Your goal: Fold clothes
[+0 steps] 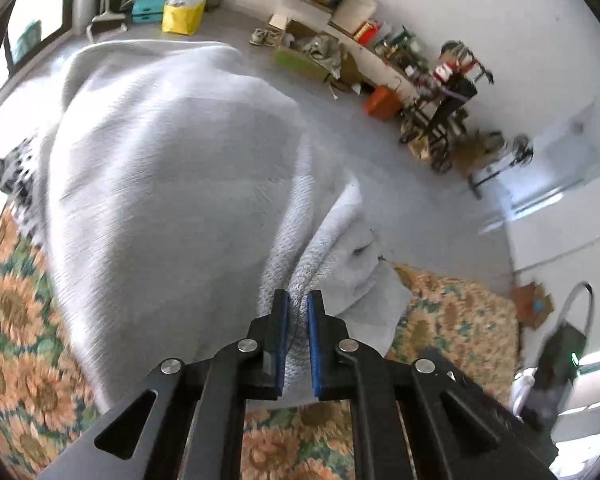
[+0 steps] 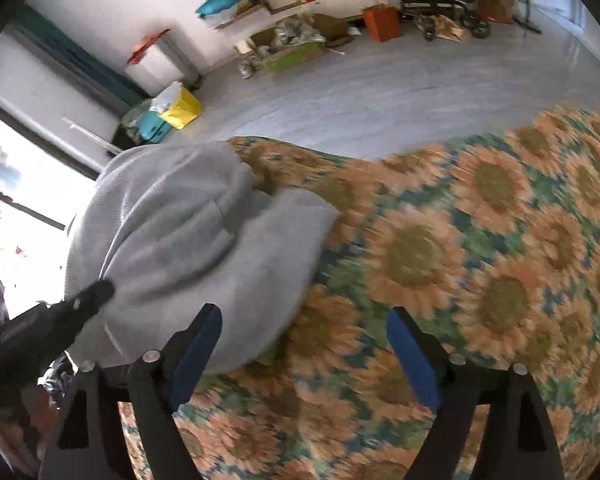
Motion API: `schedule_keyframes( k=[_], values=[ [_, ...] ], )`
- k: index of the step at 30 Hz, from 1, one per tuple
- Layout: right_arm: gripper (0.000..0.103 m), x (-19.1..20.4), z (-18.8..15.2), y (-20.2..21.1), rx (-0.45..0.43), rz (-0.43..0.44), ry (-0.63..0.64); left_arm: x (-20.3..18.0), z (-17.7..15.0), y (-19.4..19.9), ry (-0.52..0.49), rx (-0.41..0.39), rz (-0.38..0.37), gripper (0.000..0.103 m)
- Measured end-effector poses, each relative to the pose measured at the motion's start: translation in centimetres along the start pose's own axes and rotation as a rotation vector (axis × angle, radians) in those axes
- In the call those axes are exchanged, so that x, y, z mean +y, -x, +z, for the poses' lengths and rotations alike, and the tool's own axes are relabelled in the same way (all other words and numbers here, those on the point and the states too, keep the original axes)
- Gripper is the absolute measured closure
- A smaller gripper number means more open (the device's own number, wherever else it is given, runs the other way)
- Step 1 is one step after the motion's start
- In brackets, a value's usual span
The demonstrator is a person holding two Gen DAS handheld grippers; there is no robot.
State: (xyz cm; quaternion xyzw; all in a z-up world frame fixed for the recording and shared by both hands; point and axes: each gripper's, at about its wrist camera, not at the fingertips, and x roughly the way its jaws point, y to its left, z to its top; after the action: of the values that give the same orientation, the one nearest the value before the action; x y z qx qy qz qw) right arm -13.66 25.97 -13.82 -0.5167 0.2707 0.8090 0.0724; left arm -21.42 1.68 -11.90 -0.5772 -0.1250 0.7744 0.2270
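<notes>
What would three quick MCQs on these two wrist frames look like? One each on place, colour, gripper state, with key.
1. Where does the grey garment lie?
A. On the sunflower-print cover
B. On the floor
C. On a shelf

2. What colour are the gripper pads?
A. Red
B. Blue
C. Yellow

3. What is the state of the right gripper?
A. Shut on the garment
B. Shut on nothing
C. Open, holding nothing

Key: 1 A, the garment rests on the floral cover; 2 B, blue pads line the fingers in both views; 3 C, its jaws stand wide apart over the cover, while the left gripper pinches a fold of the garment.
</notes>
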Motion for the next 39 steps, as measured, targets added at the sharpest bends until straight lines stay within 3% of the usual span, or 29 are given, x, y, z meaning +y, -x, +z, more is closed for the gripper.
schedule_keyframes(
  k=[6, 9, 13, 14, 15, 16, 18, 21, 23, 26, 29, 31, 32, 33, 34, 36, 39],
  values=[
    [0.009, 6.5, 2.6, -2.3, 0.003, 0.069, 0.105, 3.6, -2.8, 1.5, 0.064, 0.002, -0.018, 0.094],
    [0.008, 9.5, 2.5, -3.5, 0.025, 0.065, 0.164, 5.2, -4.7, 1.6, 0.087, 0.023, -0.011, 0.101],
    [0.009, 12.8, 1.4, -5.1, 0.070, 0.075, 0.252, 7.0, -7.0, 1.6, 0.130, 0.050, -0.018, 0.101],
    [0.018, 13.4, 0.8, -5.8, 0.088, 0.083, 0.278, 7.5, -7.4, 1.6, 0.138, 0.053, -0.023, 0.101],
    [0.044, 13.9, 0.3, -6.4, 0.104, 0.092, 0.304, 7.0, -7.2, 2.1, 0.116, 0.041, -0.038, 0.101],
    [0.058, 14.2, -0.4, -6.9, 0.116, 0.087, 0.333, 6.5, -7.1, 2.7, 0.094, 0.029, -0.052, 0.101],
    [0.079, 14.2, -1.7, -7.2, 0.121, 0.027, 0.373, 5.6, -6.8, 3.8, 0.050, 0.005, -0.080, 0.101],
    [0.082, 12.6, -2.9, -7.0, 0.121, -0.005, 0.375, 3.5, -5.3, 5.6, -0.022, -0.059, -0.089, 0.100],
    [0.082, 11.1, -3.2, -6.7, 0.129, 0.019, 0.335, 1.9, -3.9, 6.8, -0.071, -0.107, -0.084, 0.082],
    [0.084, 9.7, -4.3, -6.4, 0.151, 0.013, 0.302, 0.0, -1.5, 5.6, -0.145, -0.114, -0.056, 0.058],
    [0.090, 8.8, -6.3, -6.4, 0.190, -0.016, 0.305, -0.6, -0.9, 2.0, -0.173, -0.028, 0.028, 0.052],
    [0.090, 8.4, -8.3, -6.5, 0.222, -0.040, 0.324, -1.0, -0.5, -0.4, -0.192, 0.029, 0.083, 0.052],
    [0.089, 7.9, -9.1, -6.4, 0.230, -0.032, 0.312, -1.2, -0.2, -1.7, -0.201, 0.058, 0.111, 0.058],
    [0.084, 7.3, -9.6, -6.1, 0.232, -0.031, 0.291, -1.3, -0.1, -2.8, -0.209, 0.083, 0.137, 0.070],
    [0.080, 6.8, -9.8, -5.6, 0.233, -0.024, 0.269, -1.1, -0.6, -3.1, -0.193, 0.073, 0.141, 0.091],
    [0.052, 5.8, -9.7, -4.6, 0.224, -0.022, 0.233, 0.2, -1.7, -2.1, -0.112, 0.037, 0.063, 0.095],
    [0.042, 5.4, -7.9, -3.2, 0.166, -0.082, 0.228, 1.8, -3.5, 0.1, -0.025, 0.025, -0.023, 0.096]
  ],
)
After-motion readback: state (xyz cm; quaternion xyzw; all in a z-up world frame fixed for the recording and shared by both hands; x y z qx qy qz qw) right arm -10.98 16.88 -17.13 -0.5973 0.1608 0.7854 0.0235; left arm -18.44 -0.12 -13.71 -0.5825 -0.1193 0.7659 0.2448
